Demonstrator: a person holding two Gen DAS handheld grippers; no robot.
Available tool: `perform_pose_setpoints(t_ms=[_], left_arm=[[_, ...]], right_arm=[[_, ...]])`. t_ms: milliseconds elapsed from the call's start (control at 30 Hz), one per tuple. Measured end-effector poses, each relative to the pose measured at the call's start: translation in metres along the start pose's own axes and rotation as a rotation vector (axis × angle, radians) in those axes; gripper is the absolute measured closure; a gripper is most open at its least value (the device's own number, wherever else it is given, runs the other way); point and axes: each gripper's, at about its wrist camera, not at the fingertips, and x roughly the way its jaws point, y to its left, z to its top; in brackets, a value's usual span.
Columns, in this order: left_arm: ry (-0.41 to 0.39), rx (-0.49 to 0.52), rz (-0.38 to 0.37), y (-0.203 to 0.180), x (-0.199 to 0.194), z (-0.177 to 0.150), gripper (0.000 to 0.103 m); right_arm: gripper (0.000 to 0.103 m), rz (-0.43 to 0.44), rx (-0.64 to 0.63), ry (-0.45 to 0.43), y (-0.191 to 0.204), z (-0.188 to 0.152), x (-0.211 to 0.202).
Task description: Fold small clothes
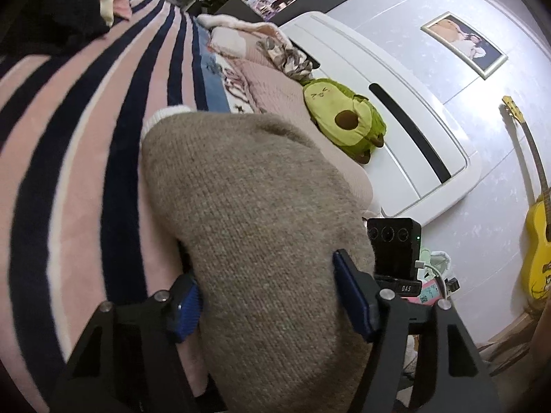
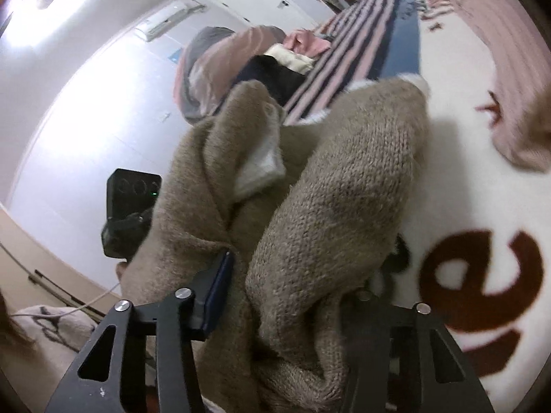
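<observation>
**Both grippers carrying a brown knit over the bed**

The left gripper (image 1: 267, 304) is straddling a thick fold of the brown knit sweater (image 1: 248, 213), its blue pads (image 1: 187, 311) sitting on either side of the fabric. The fingers are spread fairly wide, yet the bulk of wool is filling the gap between them, so they are probably squeezing the bundle rather than merely hovering around it. From this grip the sweater is draping forward over the striped blanket (image 1: 69, 158), its white ribbed cuff (image 1: 162, 115) lying at the far end.

The right gripper (image 2: 286, 313) is doing much the same on another part of the garment. Its left blue pad (image 2: 218, 296) is pressing into the knit; the opposite finger is buried under wool, so how firmly it is closing cannot be told for certain — the fabric bunched between the arms suggests a pinch. A white inner lining (image 2: 260, 161) is showing where a flap of the sweater is curling over.

Holding the piece at two points likely serves to keep an edge taut while it is being carried across into a fold. The fold looks unfinished, since the cloth is bunching rather than lying flat.

An avocado plush (image 1: 344, 117) is resting by the white headboard (image 1: 396, 120), well apart from the work — and a yellow guitar (image 1: 537, 241) is leaning on the wall.
</observation>
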Motion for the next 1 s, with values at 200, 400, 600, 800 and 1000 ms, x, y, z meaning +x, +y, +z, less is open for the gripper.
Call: perform_pose_setpoints(t_ms=[200,400,600,800,1000], left_arm=[[-0.088,0.054,0.042,-0.002,-0.036,0.010,0.039],[-0.167,0.092,0.128,0.006,-0.094,0.020,0.039],[-0.242,0.086,0.214,0.034,-0.157,0.026,0.039],[-0.303,0.084,0.296,0.071,-0.216,0.032,0.039],[-0.347,0.088,0.371,0.108,-0.273,0.045,0.039]], right_arm=[[0.063,0.047,-0.068,0.027,0.036,0.013,0.033],[0.063,0.107,-0.118,0.070,0.070,0.037,0.088],[0.063,0.148,-0.176,0.141,0.109,0.060,0.157],[0.063,0.181,-0.217,0.217,0.140,0.078,0.232],[0.063,0.222,-0.261,0.262,0.173,0.099,0.305]])
